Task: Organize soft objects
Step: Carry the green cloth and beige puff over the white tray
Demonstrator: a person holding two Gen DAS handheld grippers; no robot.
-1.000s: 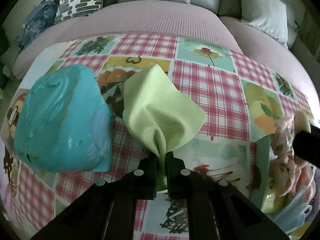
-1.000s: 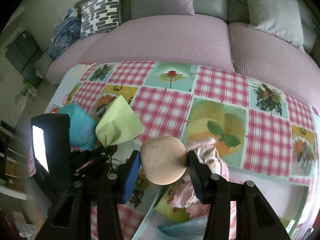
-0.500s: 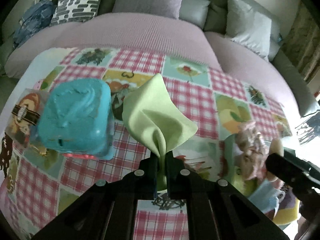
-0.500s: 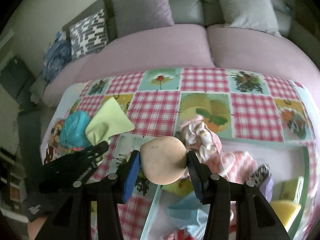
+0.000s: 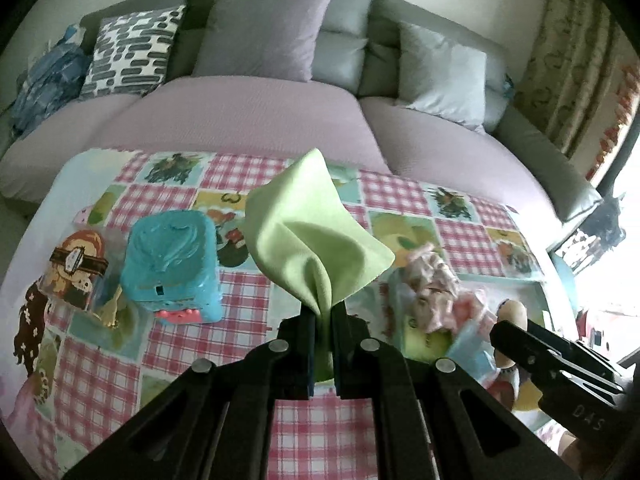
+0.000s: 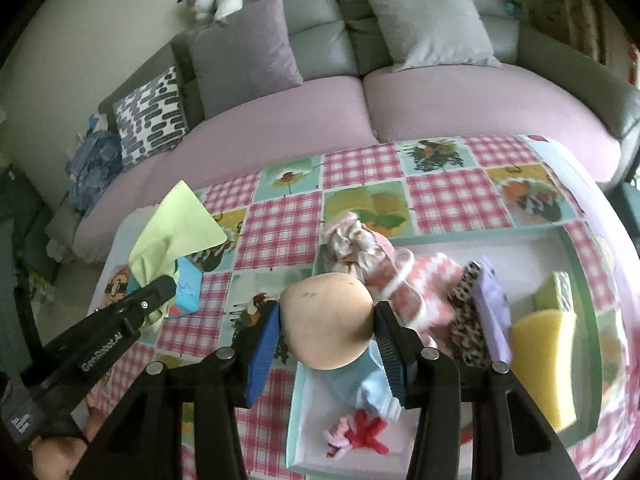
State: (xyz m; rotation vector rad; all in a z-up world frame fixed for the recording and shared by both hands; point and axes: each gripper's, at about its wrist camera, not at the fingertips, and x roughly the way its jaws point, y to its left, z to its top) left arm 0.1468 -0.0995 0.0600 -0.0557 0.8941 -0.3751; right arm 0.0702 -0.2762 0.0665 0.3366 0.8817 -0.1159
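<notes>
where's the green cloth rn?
Pinched in the left claw, the green cloth stands up above the checkered tablecloth, right of the teal box in the left wrist view.

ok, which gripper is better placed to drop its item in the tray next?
Probably right: the right gripper holds the beige ball by the tray edge; the left gripper holds the green cloth over the tablecloth.

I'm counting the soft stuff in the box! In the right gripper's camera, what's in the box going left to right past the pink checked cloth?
Pink-and-white checked cloth → leopard-print fabric → lilac folded cloth → yellow sponge block.
</notes>
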